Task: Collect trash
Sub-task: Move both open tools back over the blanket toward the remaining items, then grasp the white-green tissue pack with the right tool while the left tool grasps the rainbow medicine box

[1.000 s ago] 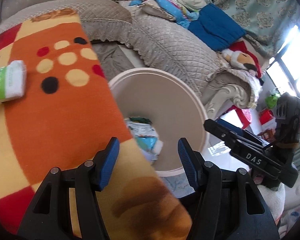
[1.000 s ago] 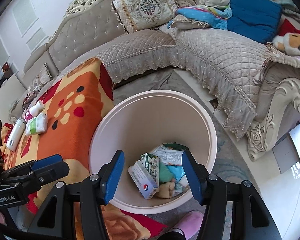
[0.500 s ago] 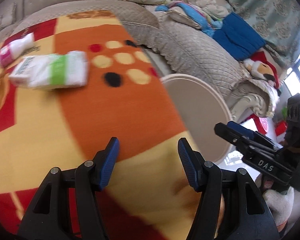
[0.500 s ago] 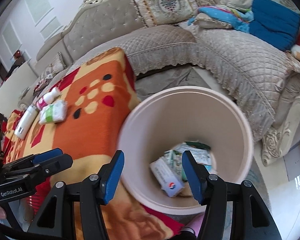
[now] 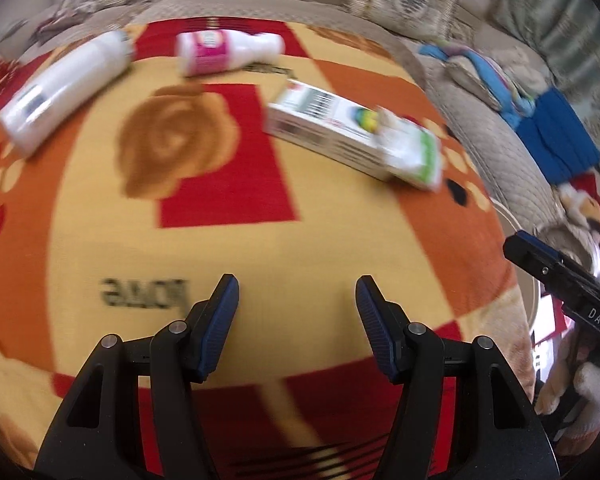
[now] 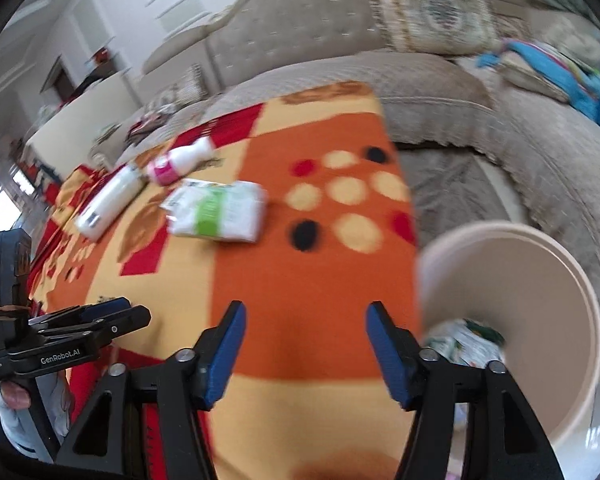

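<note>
Both wrist cameras look steeply down, from close above, along their tool's fingers at the patterned blanket (image 5: 228, 240). They share its far part, where the tall white bottle (image 5: 60, 88), pink-labelled bottle (image 6: 180, 162) and green-striped pack (image 6: 220, 212) lie; the right view also takes in the bin (image 6: 540, 280) at its right edge.

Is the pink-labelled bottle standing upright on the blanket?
No, the pink-labelled bottle lies on its side on the blanket.

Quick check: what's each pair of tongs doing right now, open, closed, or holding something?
Left tongs: open, empty, over the blanket.
Right tongs: open, empty; jaws have just been opening, nothing between them.
</note>
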